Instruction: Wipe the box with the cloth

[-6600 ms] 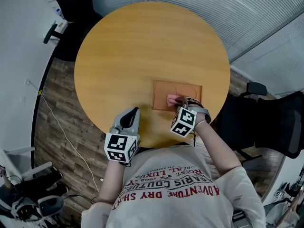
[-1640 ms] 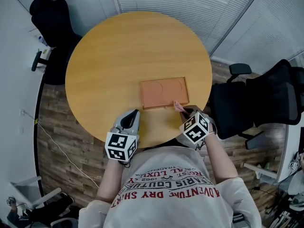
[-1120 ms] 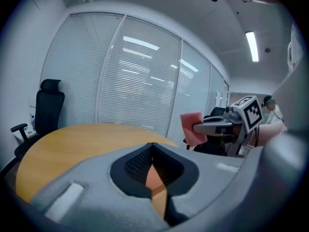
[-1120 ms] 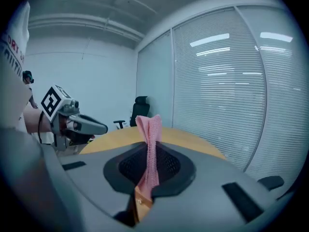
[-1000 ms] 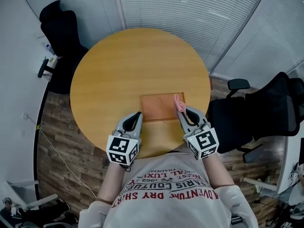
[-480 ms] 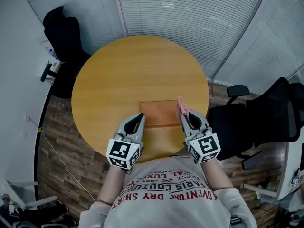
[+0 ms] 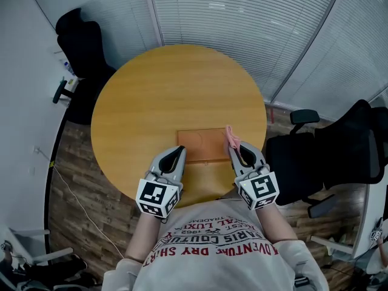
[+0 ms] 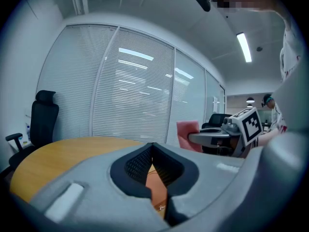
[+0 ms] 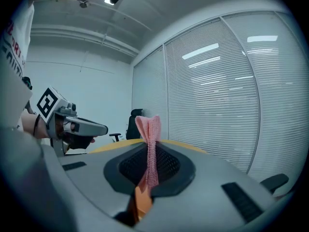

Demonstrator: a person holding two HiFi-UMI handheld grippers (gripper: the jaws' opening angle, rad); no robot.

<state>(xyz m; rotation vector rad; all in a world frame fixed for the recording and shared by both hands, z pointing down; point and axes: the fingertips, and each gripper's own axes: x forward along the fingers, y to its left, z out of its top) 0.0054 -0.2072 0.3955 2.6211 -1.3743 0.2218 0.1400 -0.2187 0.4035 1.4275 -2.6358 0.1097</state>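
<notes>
A flat brown box (image 7: 202,144) lies on the round wooden table (image 7: 163,90), near its front edge. My right gripper (image 7: 235,150) is shut on a pink cloth (image 7: 231,136), which stands up from the jaws at the box's right end. In the right gripper view the cloth (image 9: 149,144) rises straight between the pads, with a bit of the box (image 9: 140,200) below. My left gripper (image 7: 176,153) is shut with nothing in it, at the box's near left corner. The left gripper view shows the box (image 8: 157,186) through the jaw gap.
Black office chairs stand at the back left (image 7: 79,35) and at the right (image 7: 339,150) of the table. Window blinds (image 7: 242,17) run behind it. A white cable (image 7: 73,168) lies on the wooden floor to the left.
The right gripper has lifted the cloth off the box and drawn back to the box's right end. Over the last half second both grippers hardly moved.
</notes>
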